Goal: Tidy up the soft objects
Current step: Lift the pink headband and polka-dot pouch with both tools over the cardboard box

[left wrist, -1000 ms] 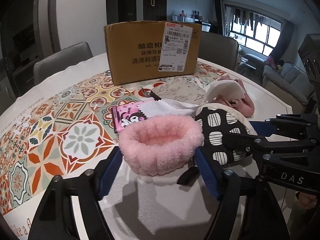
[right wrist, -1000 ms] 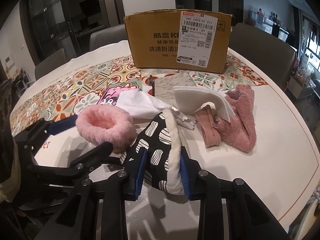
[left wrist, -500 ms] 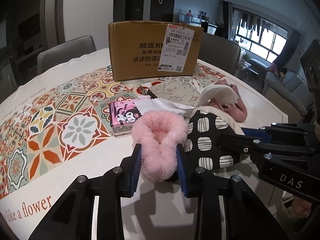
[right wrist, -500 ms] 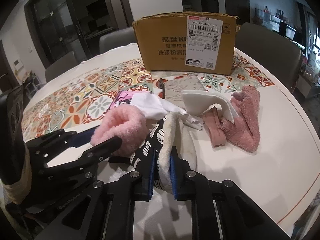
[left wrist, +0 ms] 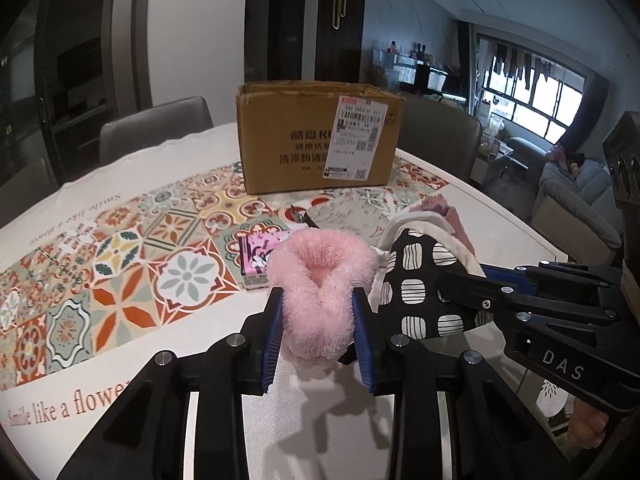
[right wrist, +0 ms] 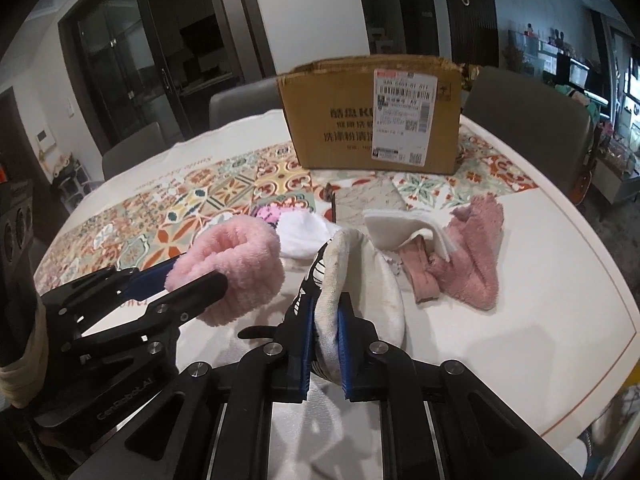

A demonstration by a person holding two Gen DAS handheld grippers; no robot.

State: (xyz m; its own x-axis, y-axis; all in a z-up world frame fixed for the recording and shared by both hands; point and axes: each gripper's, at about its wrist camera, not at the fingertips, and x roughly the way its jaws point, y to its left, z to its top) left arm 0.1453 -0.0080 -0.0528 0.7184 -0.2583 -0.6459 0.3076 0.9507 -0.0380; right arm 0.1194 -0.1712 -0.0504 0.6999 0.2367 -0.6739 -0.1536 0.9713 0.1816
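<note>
Gripping: left tool (left wrist: pixel 318 336) squeezes the fluffy pink band (left wrist: pixel 320 280).
Right tool (right wrist: pixel 324 344): nearly closed, pinching the black-and-white patterned cloth (right wrist: pixel 352 280).
Tabletop (right wrist: pixel 540 340): cardboard box (right wrist: pixel 372 116) behind.

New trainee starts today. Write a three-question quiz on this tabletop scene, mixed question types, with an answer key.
1. Multiple choice: what does the left claw grip?
A. the fluffy pink band
B. the cardboard box
C. the pink towel

2. True or false: the right claw is shut on the black-and-white patterned cloth item.

3. Short answer: where does the cardboard box stand relative to the loose pile of soft things?

Key
1. A
2. True; its pads pinch the cream edge of that item.
3. Behind the pile, further from both claws, on the patterned tablecloth.
</note>
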